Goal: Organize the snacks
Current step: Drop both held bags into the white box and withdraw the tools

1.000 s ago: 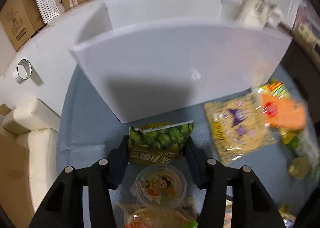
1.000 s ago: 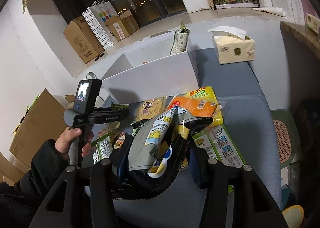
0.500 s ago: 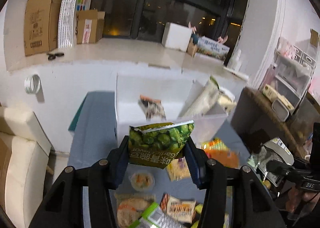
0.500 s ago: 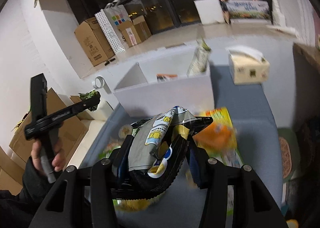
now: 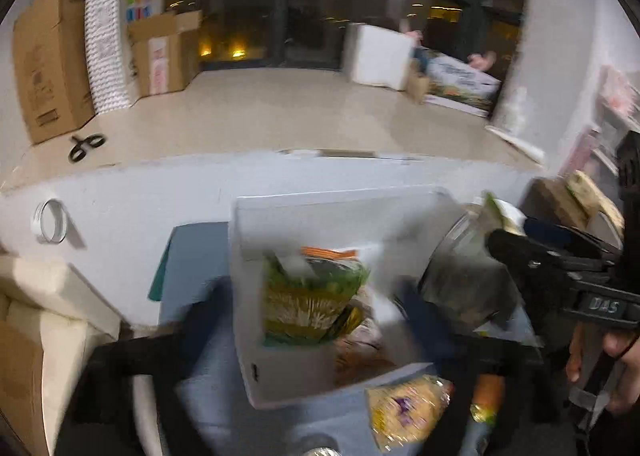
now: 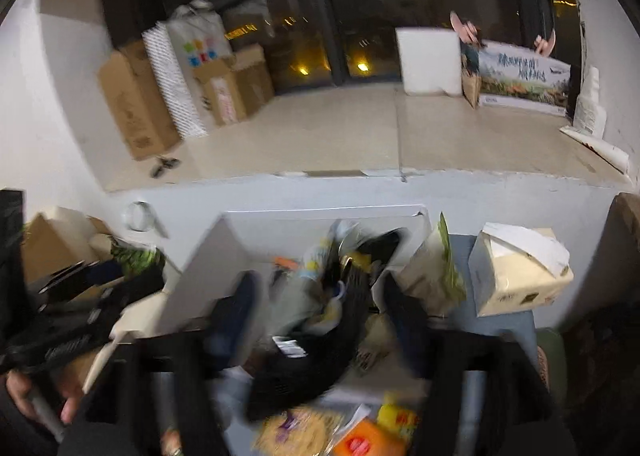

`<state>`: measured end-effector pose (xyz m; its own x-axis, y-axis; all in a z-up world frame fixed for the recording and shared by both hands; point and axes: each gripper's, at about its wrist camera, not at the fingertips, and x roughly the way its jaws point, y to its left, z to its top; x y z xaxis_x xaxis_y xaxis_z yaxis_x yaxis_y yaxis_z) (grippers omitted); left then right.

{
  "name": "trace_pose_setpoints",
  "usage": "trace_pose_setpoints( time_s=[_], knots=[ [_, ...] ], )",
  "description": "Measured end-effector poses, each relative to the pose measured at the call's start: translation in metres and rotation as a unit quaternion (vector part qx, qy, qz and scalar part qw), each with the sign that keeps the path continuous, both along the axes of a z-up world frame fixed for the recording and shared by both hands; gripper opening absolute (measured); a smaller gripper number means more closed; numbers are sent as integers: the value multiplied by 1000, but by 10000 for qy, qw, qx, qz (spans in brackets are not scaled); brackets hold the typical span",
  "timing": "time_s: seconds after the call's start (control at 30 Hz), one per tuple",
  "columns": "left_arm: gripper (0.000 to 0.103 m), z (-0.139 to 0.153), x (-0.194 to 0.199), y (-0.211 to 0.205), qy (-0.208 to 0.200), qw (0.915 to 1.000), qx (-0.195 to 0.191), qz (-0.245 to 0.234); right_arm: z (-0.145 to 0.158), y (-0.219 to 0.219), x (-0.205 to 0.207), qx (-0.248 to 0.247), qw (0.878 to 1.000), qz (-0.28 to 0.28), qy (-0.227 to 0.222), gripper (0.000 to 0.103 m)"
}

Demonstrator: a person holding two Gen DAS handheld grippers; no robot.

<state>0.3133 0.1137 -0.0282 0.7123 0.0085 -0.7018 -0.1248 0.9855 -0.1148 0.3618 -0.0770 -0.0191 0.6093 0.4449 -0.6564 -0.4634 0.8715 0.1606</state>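
The left gripper and right gripper hang above the white box at the table's far edge, jaws opening, the green pea bag and dark chip bag loose between them.

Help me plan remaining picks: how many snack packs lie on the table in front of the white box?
3 visible, left to right: a pale yellow pack, an orange pack, a bright yellow pack behind it. Others may be hidden.

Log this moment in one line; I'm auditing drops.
left gripper: opening, green pea bag over white box | right gripper: opening, dark snack bag between fingers
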Motion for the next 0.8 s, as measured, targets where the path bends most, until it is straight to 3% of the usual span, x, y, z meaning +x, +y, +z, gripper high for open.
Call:
trace_pose_setpoints(
  time_s=[0.03,0.23,0.33,0.4,0.57,0.7,0.8],
  knots=[
    [103,-4,2,3,-15,10000,-20,0,-5,4,13,-89,9999,-127,75,100],
    [103,-24,-4,13,106,9998,-138,16,-8,-5,21,106,9993,-364,59,103],
    [103,-20,-23,12,7,9998,-190,23,-6,-7,14,-48,9991,-382,-199,103],
    [103,-10,-48,6,-100,9995,-253,-143,-1,-13,4,52,9986,-396,-343,103],
    [103,17,-122,-17,-448,9980,365,-248,13,-42,-39,531,9964,-140,-649,103],
    [103,24,-178,-24,-664,9965,55,-501,16,-74,-87,1039,9923,80,-674,103],
    [103,15,-207,-28,-647,9969,-64,-446,9,-87,-120,1033,9920,331,-645,103]
  ],
)
